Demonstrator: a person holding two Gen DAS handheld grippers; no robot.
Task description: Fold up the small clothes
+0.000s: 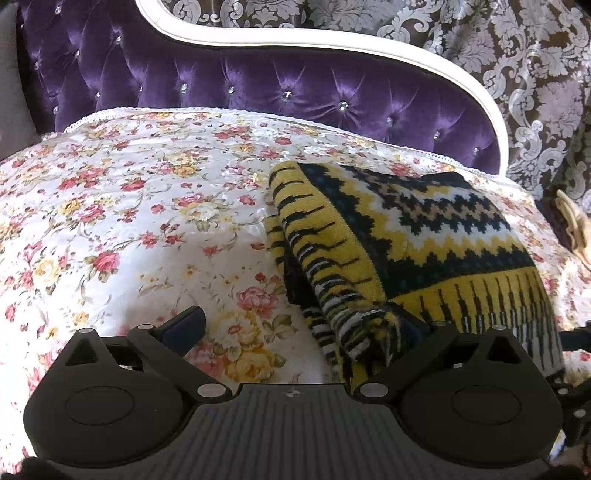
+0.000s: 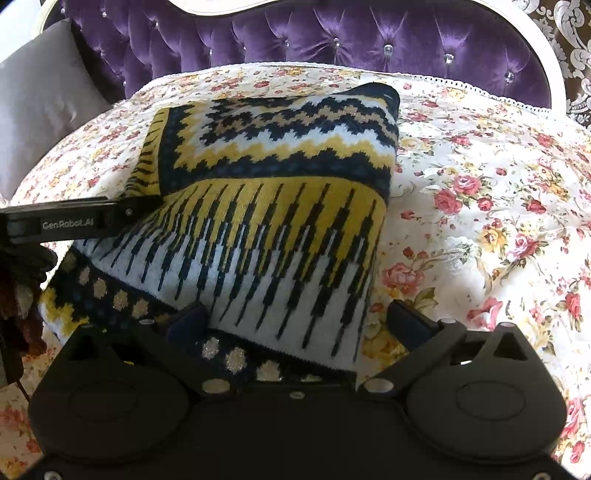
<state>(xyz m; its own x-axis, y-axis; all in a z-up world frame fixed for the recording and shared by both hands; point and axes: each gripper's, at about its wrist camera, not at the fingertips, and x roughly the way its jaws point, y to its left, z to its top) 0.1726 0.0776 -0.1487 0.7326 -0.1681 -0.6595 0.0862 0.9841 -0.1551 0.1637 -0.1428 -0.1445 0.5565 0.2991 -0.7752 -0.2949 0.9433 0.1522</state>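
Floral bedspread (image 2: 480, 184) under a purple tufted headboard (image 2: 332, 33). Folded knit sweater (image 2: 266, 206) at frame centre, long axis near-to-far. Right gripper (image 2: 295, 317) spread wide, straddling near hem. Left gripper (image 1: 306, 325) wide too, at lower-left edge, bunched sleeve (image 1: 354, 325) alongside.

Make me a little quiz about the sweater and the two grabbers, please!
1. True or false: the sweater lies on a flowery cover.
2. Which gripper straddles the sweater's near hem: A left, B right?
3. Fill in: the headboard behind the bed is ____ in colour.

Key: 1 true. 2 B, its fingers spread wide around the hem. 3 purple.
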